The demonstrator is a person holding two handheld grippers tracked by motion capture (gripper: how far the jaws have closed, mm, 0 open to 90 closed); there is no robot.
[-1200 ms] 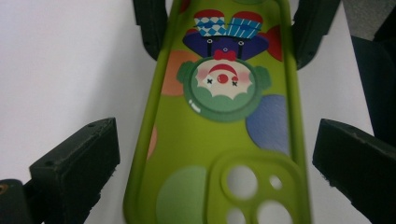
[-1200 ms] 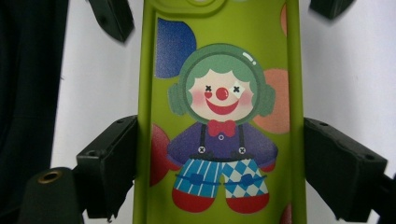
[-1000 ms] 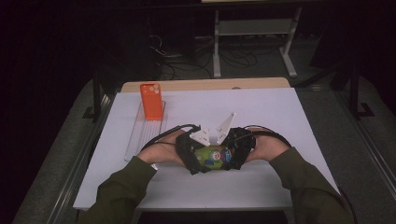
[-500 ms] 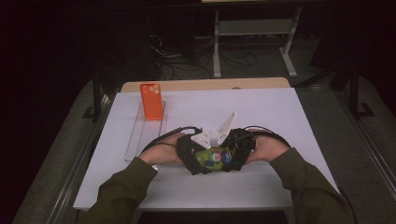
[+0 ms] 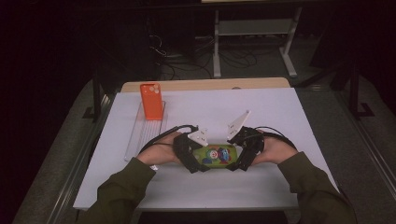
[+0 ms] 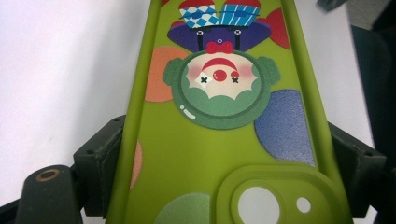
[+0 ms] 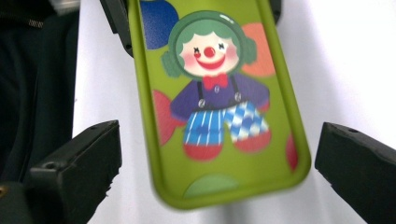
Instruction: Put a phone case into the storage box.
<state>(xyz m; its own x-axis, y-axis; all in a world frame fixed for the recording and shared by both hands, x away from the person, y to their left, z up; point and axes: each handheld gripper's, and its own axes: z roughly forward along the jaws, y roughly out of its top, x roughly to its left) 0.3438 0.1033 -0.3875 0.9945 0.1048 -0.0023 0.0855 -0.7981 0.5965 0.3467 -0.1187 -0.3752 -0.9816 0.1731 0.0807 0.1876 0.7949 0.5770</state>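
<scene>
A green phone case (image 5: 217,155) printed with a clown lies flat near the front of the white table top (image 5: 280,107), between both hands. My left gripper (image 5: 197,161) holds its camera-hole end. In the left gripper view the case (image 6: 210,154) is pinched at both long edges by the left gripper (image 6: 229,161), whose jaws closed on it within the last second. My right gripper (image 5: 236,158) sits at the other end. In the right gripper view the case (image 7: 215,93) lies between the jaws of the right gripper (image 7: 219,158). Those jaws have just been opening and stand clear of both edges.
An orange phone case (image 5: 152,100) stands upright at the far end of a clear slotted rack (image 5: 140,135) on the table's left. A wooden strip (image 5: 205,84) runs along the back edge. Dark floor, cables and a metal stand lie beyond.
Both hands stay at the green case. The right gripper's white plate has shifted slightly to the right.
</scene>
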